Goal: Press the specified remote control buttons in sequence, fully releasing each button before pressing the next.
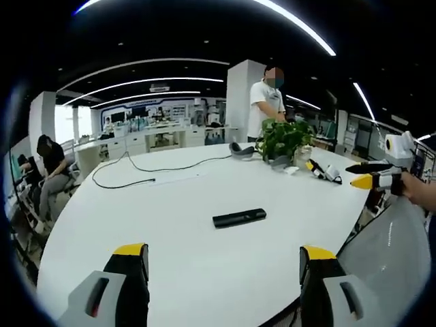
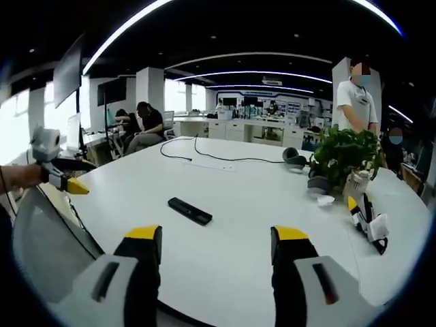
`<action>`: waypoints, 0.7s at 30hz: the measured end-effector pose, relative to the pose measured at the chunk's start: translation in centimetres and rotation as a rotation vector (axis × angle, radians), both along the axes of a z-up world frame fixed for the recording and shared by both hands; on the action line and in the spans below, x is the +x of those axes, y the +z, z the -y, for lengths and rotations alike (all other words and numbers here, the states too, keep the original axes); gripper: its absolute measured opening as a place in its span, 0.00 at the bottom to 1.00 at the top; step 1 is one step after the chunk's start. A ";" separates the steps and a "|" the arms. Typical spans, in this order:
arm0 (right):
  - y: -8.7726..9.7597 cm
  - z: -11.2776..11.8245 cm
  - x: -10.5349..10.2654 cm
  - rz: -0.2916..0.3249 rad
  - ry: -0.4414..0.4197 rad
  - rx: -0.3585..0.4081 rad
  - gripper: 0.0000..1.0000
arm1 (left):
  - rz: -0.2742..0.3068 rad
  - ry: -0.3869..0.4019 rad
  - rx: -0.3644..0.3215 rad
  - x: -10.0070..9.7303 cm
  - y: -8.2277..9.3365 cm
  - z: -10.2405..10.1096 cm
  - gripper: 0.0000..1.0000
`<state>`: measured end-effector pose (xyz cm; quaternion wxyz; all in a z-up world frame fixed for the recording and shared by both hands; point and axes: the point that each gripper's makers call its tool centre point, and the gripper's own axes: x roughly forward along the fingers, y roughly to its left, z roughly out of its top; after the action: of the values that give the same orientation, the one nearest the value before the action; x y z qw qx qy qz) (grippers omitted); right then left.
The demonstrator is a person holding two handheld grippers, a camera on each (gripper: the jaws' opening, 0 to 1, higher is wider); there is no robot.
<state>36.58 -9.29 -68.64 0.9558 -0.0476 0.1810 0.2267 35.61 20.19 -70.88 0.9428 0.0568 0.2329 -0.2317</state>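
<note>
A large white oval desk [image 1: 204, 259] fills the foreground of both views. On its far side sits a green potted plant [image 1: 285, 139], with a dark headset [image 1: 240, 150] just beside it and a black cable [image 1: 129, 170] trailing across the top. A person in a white shirt [image 1: 267, 102] stands behind the plant; others sit at the desk's edge. The black remote control [image 1: 239, 218] lies flat near the middle of the desk, untouched. The left gripper [image 1: 223, 272] hangs over the near edge, jaws spread wide and empty. The right gripper [image 2: 216, 262] is likewise spread, empty, well short of the remote control.
</note>
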 end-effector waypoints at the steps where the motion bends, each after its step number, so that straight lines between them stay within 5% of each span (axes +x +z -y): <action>1: 0.0 0.0 0.0 0.002 -0.001 0.000 0.67 | -0.005 -0.006 0.023 0.1 -0.1 0.1 0.95; 4: 0.1 0.0 0.0 0.008 0.001 -0.001 0.67 | -0.023 -0.046 0.124 0.7 -0.9 0.2 0.95; 21: 0.2 0.1 0.1 0.014 0.000 -0.013 0.67 | -0.154 -0.205 0.120 2.0 -3.7 2.4 0.91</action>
<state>36.69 -9.38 -68.42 0.9568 -0.0554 0.1759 0.2250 37.59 17.81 -74.63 0.8884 0.1187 0.3107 -0.3162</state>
